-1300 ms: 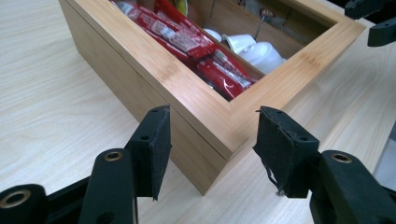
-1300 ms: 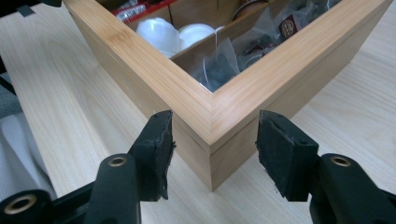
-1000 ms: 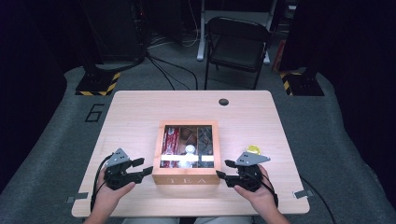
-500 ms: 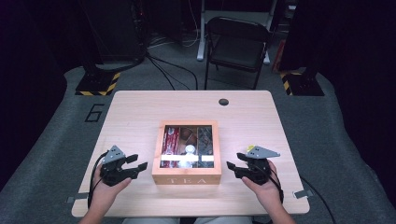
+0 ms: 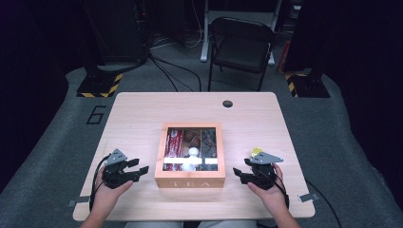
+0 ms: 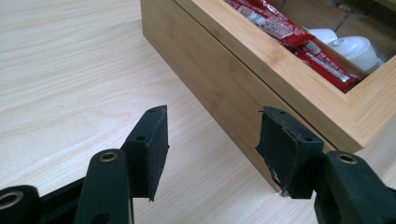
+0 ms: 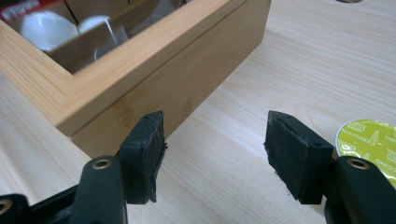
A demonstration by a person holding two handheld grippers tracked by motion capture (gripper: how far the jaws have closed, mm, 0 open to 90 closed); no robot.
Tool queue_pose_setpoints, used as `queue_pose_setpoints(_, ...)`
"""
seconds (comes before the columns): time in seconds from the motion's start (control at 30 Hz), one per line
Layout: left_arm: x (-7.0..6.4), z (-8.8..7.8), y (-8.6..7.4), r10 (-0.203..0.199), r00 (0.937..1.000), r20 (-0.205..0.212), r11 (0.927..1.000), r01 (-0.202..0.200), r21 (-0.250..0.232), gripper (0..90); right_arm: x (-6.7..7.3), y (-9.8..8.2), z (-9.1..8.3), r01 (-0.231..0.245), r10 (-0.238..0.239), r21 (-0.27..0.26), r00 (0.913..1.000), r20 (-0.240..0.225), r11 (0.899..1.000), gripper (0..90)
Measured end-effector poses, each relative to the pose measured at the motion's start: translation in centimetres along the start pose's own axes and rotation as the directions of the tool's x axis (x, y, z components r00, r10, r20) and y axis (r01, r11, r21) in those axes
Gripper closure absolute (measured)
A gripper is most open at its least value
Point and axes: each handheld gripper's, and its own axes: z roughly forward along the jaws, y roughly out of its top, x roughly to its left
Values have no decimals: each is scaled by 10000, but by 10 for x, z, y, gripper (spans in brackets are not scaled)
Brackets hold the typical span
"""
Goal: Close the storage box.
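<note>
Your left gripper [image 6: 210, 140] has its 2 jaws partly open with nothing between the pads, just bare table [image 6: 70, 70] in the gap. Its right-hand pad sits just beside the near corner of the wooden box [image 6: 224, 79]; whether it touches the wood you cannot tell from the left gripper view.

Your right gripper [image 7: 215, 149] has just been opening its jaws, and they stand apart on nothing, with table grain between them. In the right gripper view the left-hand pad is close to the box corner, and a lime-green capsule [image 7: 371, 140] with printed lettering lies on the table just beyond the other jaw.

From the high view, both grippers sit low over the table on either side of the box: left gripper [image 5: 138, 171] off its left side, right gripper [image 5: 240, 175] off its right side, each pointing inward at it. The wooden box [image 5: 190, 180] rests at the middle of the table, toward your edge (its front face carries faint lettering). Its top shows red packets [image 5: 173, 145] in the left compartment, white capsules [image 5: 192, 153] in the middle, and darker contents on the right. The green capsule [image 5: 257, 151] lies beside your right hand [image 5: 271, 194], and a small round hole [image 5: 227, 103] marks the far side of the table.
</note>
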Motion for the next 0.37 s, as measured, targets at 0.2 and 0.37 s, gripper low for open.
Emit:
queue_pose_setpoints(0.2,1,6,-2,45,9999,159,9999,-47,140,424,2,-3,2,165,-165,-26,9999,52,9999,374)
queue_pose_setpoints(0.37,-3,3,0,-83,9992,398,9998,89,-159,398,-1,-8,1,-34,34,63,10000,-35,10000,361)
